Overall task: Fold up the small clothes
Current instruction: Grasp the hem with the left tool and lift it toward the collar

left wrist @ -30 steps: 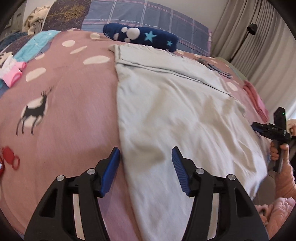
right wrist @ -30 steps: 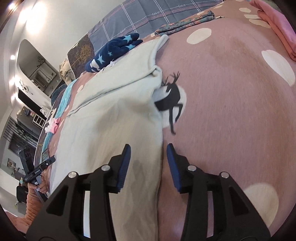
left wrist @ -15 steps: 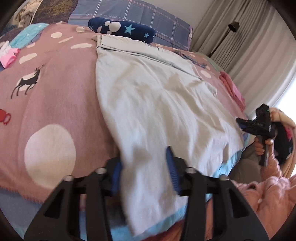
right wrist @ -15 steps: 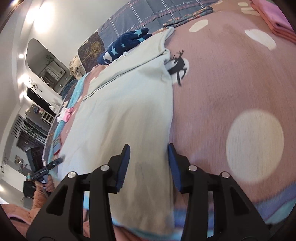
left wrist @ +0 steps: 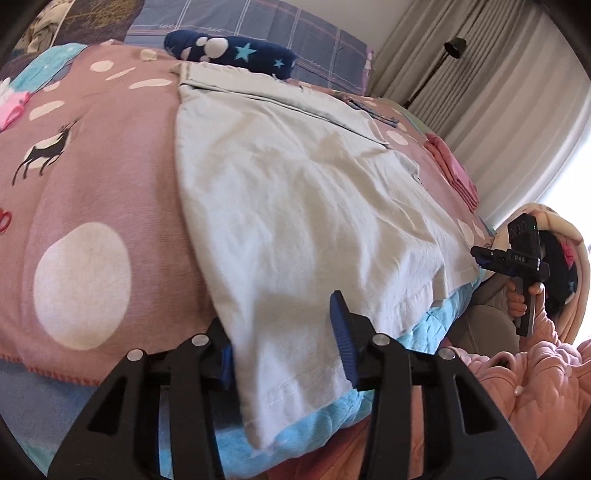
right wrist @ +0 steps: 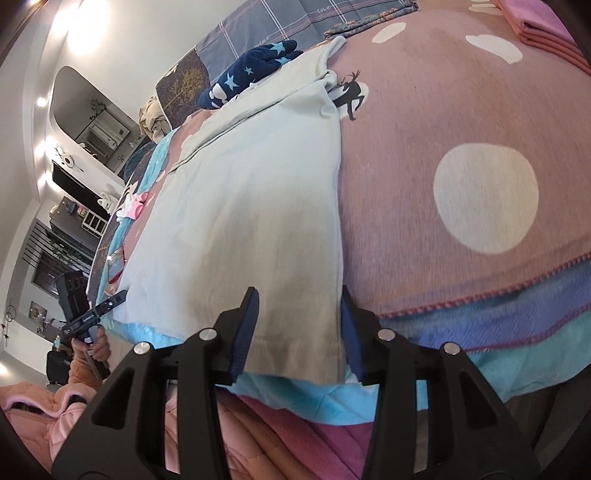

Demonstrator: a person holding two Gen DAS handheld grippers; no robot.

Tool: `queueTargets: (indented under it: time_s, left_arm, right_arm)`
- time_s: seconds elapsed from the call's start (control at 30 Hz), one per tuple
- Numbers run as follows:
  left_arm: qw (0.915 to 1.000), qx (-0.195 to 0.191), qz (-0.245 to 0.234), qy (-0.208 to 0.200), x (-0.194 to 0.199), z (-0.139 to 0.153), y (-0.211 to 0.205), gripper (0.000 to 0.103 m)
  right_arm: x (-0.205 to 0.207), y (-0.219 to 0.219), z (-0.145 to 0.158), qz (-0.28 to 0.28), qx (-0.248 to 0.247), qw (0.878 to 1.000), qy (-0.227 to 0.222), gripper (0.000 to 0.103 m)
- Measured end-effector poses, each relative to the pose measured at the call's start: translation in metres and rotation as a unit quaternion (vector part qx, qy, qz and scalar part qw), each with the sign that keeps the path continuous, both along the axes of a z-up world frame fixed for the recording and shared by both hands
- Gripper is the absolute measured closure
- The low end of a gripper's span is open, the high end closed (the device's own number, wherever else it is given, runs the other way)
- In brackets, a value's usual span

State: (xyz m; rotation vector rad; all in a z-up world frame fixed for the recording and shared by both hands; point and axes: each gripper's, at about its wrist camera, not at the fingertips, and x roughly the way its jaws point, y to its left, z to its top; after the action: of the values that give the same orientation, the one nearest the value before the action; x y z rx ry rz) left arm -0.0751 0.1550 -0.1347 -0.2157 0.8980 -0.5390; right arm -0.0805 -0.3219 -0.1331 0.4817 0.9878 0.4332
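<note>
Lying flat on the bed, the pale garment stretches away from both tongs toward a navy star-patterned item at its far end, and its near hem hangs over the bed's edge. The left tongs straddle the garment's near left corner: the cloth passes between the blue fingers, with the left finger mostly tucked beneath the fabric's edge. The jaws are opening, and the pads do not appear to press the cloth. The right tongs straddle the near right corner of the garment, whose hem lies between the two fingers; these jaws too are opening, with a gap showing at each pad. Under the garment lies a pink blanket with white dots and a deer print, over a light blue layer. Beyond the right tongs, to their right, sits a folded pink stack. Each camera catches the opposite tongs off to its side, held in a hand with a pink quilted sleeve.
</note>
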Motion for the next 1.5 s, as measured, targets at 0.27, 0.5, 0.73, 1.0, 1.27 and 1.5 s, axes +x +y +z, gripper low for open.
queueTargets:
  time_s: [0.27, 0.5, 0.73, 1.0, 1.27, 1.5]
  left_arm:
    - [0.9973, -0.041, 0.021, -0.056, -0.001, 0.025, 0.000, 0.102]
    - [0.9773, -0.094, 0.028, -0.188, -0.037, 0.110, 0.009, 0.102]
    - [0.9820, -0.087, 0.034, -0.164, -0.044, 0.096, 0.006, 0.102]
    - [0.9807, -0.131, 0.029, -0.142, -0.044, 0.095, 0.003, 0.102]
    - [0.9559, -0.128, 0.029, -0.263, -0.093, 0.157, 0.002, 0.102]
    - [0.9742, -0.120, 0.044, -0.187, -0.031, 0.131, -0.007, 0.102]
  right_arm:
    - [0.011, 0.003, 0.012, -0.007, 0.065, 0.998, -0.026, 0.099]
    - [-0.025, -0.017, 0.106, -0.025, 0.131, 0.972, -0.194, 0.100]
    - [-0.036, -0.025, 0.092, -0.043, 0.118, 0.976, -0.176, 0.100]
    - [-0.037, -0.026, 0.092, -0.046, 0.147, 0.972, -0.180, 0.100]
    - [-0.080, -0.050, 0.138, -0.046, 0.172, 0.939, -0.296, 0.100]
    - [-0.030, -0.055, 0.105, -0.087, 0.165, 0.957, -0.221, 0.100]
